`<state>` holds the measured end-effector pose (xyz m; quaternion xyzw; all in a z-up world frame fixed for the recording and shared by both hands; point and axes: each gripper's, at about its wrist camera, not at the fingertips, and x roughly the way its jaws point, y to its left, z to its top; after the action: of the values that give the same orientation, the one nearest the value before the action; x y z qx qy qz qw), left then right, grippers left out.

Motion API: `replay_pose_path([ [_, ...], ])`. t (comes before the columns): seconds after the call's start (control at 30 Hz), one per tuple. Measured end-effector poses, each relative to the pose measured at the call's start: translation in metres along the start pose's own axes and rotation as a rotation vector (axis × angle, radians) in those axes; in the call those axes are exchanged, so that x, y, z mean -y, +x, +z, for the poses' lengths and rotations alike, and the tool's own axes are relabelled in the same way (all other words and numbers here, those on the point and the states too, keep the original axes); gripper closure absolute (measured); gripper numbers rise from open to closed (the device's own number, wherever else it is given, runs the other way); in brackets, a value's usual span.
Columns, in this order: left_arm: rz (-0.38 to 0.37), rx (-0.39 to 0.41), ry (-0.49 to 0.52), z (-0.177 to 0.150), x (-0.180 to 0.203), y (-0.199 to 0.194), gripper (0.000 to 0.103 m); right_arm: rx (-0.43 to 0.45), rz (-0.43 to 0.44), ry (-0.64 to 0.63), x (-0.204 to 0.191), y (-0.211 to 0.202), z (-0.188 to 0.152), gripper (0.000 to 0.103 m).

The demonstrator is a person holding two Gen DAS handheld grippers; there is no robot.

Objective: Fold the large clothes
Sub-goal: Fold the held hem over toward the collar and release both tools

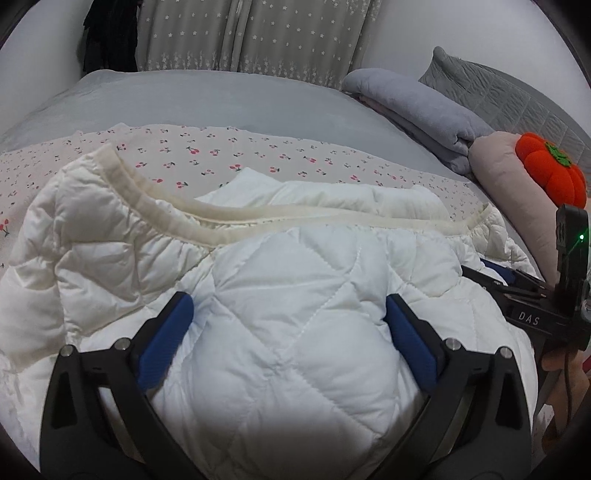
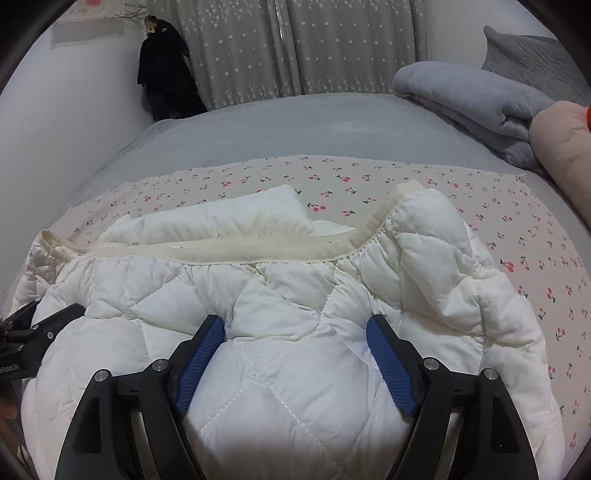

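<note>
Bedroom; a bed (image 1: 207,99) under a grey cover carries everything, with star-print curtains (image 1: 258,33) behind its far edge.

Item one, nearest me: the left gripper (image 1: 290,321), jaws spread wide, the blue pads (image 1: 166,341) flanking a puffed bulge of the white quilted jacket (image 1: 295,306); whether the pads press on the fabric I cannot tell.

Item two: the right gripper (image 2: 295,349), jaws also well apart, astride another bulge of the same jacket, contact likewise unclear. I see its black frame at the right rim of the left view.

Item three: the jacket itself, folded into a thick heap at the bed's near edge, its cream ribbed hem (image 2: 221,249) running across the top.

Item four: a cherry-print sheet (image 2: 369,181) beneath the jacket.

Item five, far right corner: a folded grey blanket (image 1: 417,103), a pink pillow (image 1: 498,162), an orange pumpkin cushion (image 1: 550,170).

Item six: dark clothing (image 2: 162,74) hanging by the far wall.
</note>
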<state>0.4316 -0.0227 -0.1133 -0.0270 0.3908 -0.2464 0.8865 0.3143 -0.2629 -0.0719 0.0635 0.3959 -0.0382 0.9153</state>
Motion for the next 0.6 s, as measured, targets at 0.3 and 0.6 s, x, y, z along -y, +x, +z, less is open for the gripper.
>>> replay_pose_path([
  [0.3, -0.019, 0.000, -0.011, 0.002, 0.003, -0.008, 0.001, 0.002, -0.013, -0.011, -0.005, -0.005, 0.000, 0.022],
  [0.6, 0.014, 0.030, -0.155, -0.009, -0.010, -0.091, 0.001, 0.035, 0.034, -0.010, -0.002, -0.081, -0.010, 0.021],
])
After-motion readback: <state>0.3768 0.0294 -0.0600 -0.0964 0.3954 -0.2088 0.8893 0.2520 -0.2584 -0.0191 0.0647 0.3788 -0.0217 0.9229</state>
